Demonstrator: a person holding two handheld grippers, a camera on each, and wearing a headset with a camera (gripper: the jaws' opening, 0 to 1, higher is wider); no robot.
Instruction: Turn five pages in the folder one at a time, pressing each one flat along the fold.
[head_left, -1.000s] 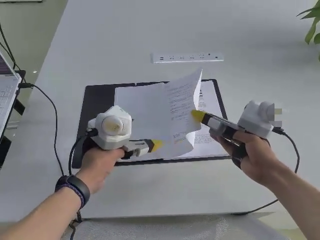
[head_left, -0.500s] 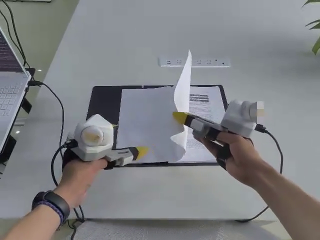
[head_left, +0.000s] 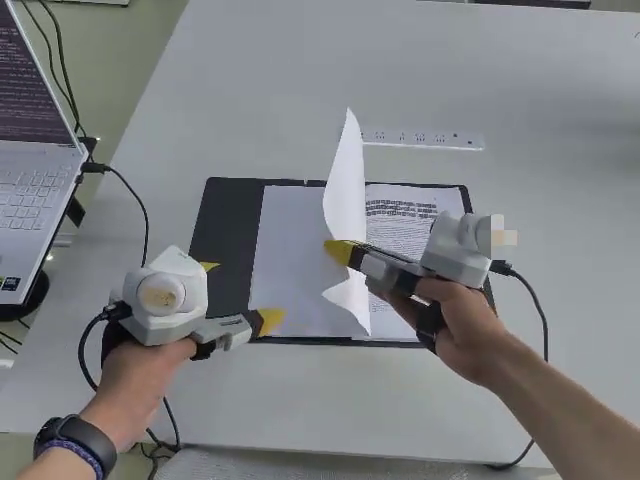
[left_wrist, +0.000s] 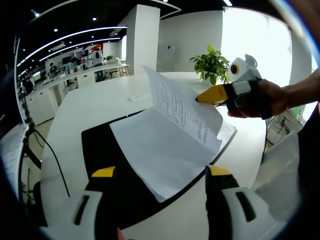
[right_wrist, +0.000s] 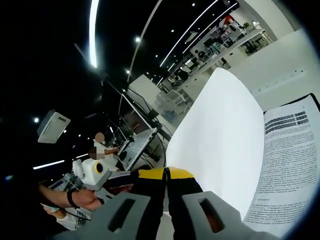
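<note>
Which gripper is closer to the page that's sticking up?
Right. The right gripper pinches the page itself. The left gripper hangs open over the folder at its near left corner, apart from that page.

A long white table (head_left: 300, 90) stretches through a bright open-plan office, with a white power strip (head_left: 420, 138) lying on it and an open laptop (head_left: 25, 190) off to one side above a pale floor (head_left: 110, 50). Curved light strips (left_wrist: 75, 35) cross the dark ceiling over a white pillar (left_wrist: 145, 40), rows of desks (left_wrist: 75, 80) and a potted plant (left_wrist: 212, 64) in strong daylight.
</note>
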